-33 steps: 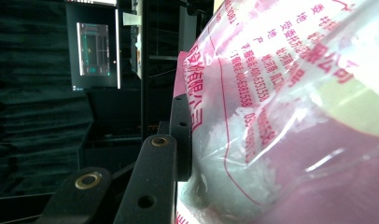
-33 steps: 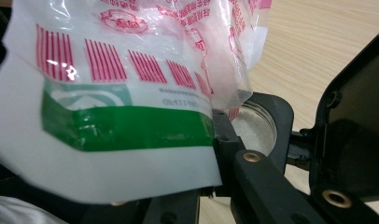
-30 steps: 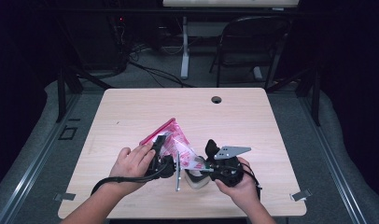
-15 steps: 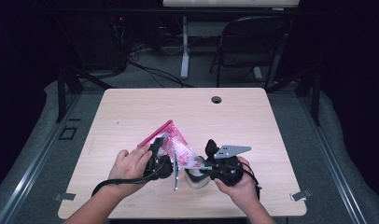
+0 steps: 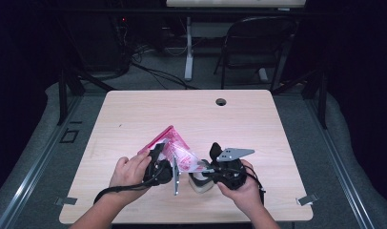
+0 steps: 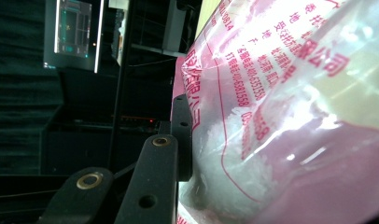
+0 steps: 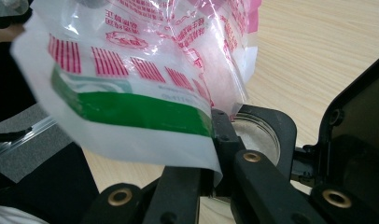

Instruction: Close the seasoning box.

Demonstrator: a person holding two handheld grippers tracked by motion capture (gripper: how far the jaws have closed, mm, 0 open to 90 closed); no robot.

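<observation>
From the high view we see a pink-printed clear plastic bag held up off the wooden table near its 6 o'clock edge, stretched between the left gripper at its 8 o'clock and the right gripper at its 4 o'clock.

In the left gripper view the bag shows red printed characters and white grainy contents; a black jaw presses flat against its film, so we read this gripper as clamped on the bag.

In the right gripper view we see the bag with red bars and a green band, its lower corner pinched between the closed jaws.
</observation>
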